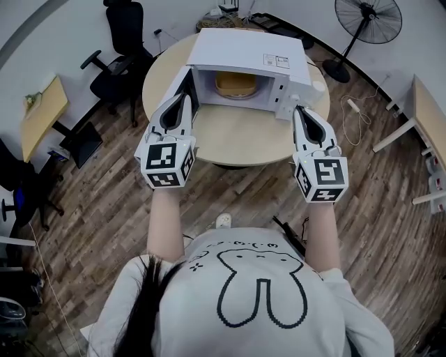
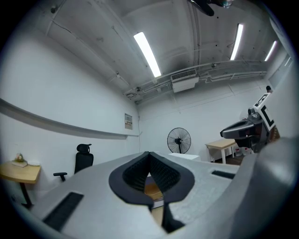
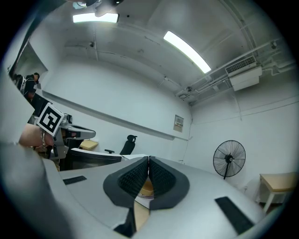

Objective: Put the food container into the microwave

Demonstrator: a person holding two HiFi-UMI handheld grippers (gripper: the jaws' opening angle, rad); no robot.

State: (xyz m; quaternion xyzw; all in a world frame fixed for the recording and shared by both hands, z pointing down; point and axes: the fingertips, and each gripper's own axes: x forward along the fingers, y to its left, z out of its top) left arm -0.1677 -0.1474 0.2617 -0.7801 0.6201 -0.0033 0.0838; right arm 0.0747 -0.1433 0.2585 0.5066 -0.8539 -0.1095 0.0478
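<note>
A white microwave (image 1: 244,52) stands on the round wooden table (image 1: 244,139) with its door (image 1: 183,85) swung open to the left. The tan food container (image 1: 233,84) sits inside the cavity. My left gripper (image 1: 185,98) hovers just in front of the open door, shut and empty. Just as empty and shut, my right gripper (image 1: 300,110) is held off the microwave's front right corner. In the left gripper view a sliver of the container (image 2: 153,190) shows below the closed pads (image 2: 161,175). The right gripper view shows the container (image 3: 146,188) the same way.
A black office chair (image 1: 122,42) stands behind the table at left and a standing fan (image 1: 366,21) at back right. Small wooden desks sit at far left (image 1: 42,111) and far right (image 1: 428,111). A cable (image 1: 355,111) lies on the wood floor.
</note>
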